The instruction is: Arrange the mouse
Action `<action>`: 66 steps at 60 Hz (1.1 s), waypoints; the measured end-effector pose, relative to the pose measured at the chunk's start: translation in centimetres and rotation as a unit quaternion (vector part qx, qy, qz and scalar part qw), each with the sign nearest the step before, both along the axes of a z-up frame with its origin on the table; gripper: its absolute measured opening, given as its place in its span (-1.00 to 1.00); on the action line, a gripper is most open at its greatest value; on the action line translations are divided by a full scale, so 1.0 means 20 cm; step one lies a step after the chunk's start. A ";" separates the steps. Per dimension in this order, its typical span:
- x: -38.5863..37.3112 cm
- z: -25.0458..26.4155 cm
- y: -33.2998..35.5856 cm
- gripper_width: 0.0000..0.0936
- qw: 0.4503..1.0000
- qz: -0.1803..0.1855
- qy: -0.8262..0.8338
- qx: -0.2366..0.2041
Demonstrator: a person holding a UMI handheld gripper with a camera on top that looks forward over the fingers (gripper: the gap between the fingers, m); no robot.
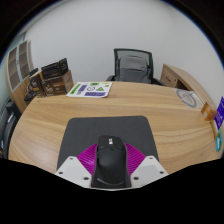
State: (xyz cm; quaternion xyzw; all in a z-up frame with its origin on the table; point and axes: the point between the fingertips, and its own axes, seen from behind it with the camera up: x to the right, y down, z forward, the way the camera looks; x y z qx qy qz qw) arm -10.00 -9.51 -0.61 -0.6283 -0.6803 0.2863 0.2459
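Gripper view: black mouse (109, 160) between the two fingers, purple pads (88, 157) hard against its left and right flanks, so gripper (109, 166) closed on the mouse, no gap visible at either side. Mouse at the near edge of a dark grey mat (108, 131), partly over it; whether resting on the mat or lifted just clear of it, impossible to tell. Mat square on a wooden table (60, 115), roughly centred ahead of the fingers. Far across the table, a printed sheet (92, 90) left of centre, and beyond it an office chair (131, 66); shelving with boxes (47, 80) far left (contents too small to make out). Risks, as a judgement: smooth curved shell, grip low on the sides, so a slip or a twist on release likely if the hold eases unevenly; mouse left askew, or half off the near edge of the mat, if set down too near; mat dragged out of square if the mouse is pushed forward rather than lifted.
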 end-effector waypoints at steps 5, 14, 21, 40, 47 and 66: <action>0.01 0.00 0.00 0.07 1.000 -0.001 -0.012 -0.009; 0.08 0.19 0.13 0.81 0.999 -0.034 -0.006 0.004; 0.25 0.47 0.28 0.82 0.998 -0.057 -0.010 0.024; 0.89 1.11 0.61 0.82 0.997 -0.072 0.013 0.002; 1.11 1.21 0.73 0.82 0.996 -0.080 0.027 0.009; 1.49 1.34 0.95 0.83 0.993 -0.094 0.063 0.029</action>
